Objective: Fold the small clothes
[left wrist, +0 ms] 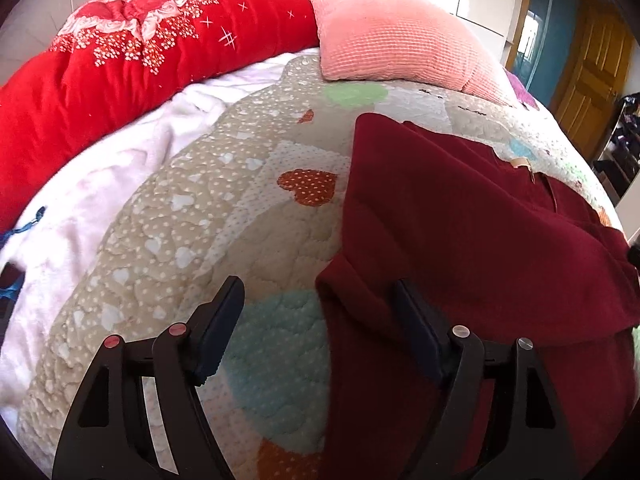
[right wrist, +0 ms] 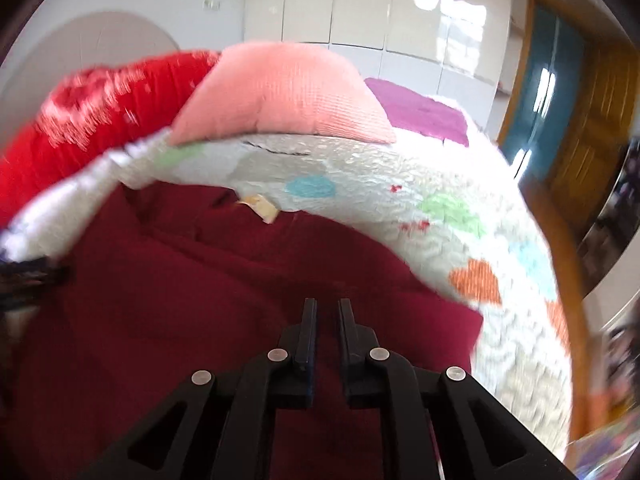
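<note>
The dark red garment (left wrist: 472,216) lies spread on the quilted bedcover (left wrist: 224,216), on the right side of the bed as seen from the left gripper, its pale label (right wrist: 259,207) showing at the far edge. One fold runs down toward the near side, where the cloth bunches a little.

The left gripper (left wrist: 316,320) hangs over the garment's left edge with its jaws spread wide — the right finger (left wrist: 416,332) sits over the red cloth, the left finger (left wrist: 218,320) over bare quilt, and nothing is pinched between them.

The right gripper (right wrist: 327,320) is low over the near part of the garment, its two fingers drawn nearly together with a thin gap left; whether any cloth is caught in that gap I cannot tell — the view there is blurred.

At the far side of the bed a pink cushion (left wrist: 396,36) rests on the quilt, with a bright red flowered duvet (left wrist: 120,56) rolled along the left and a white fleece blanket (left wrist: 100,184) just beside it.
</note>
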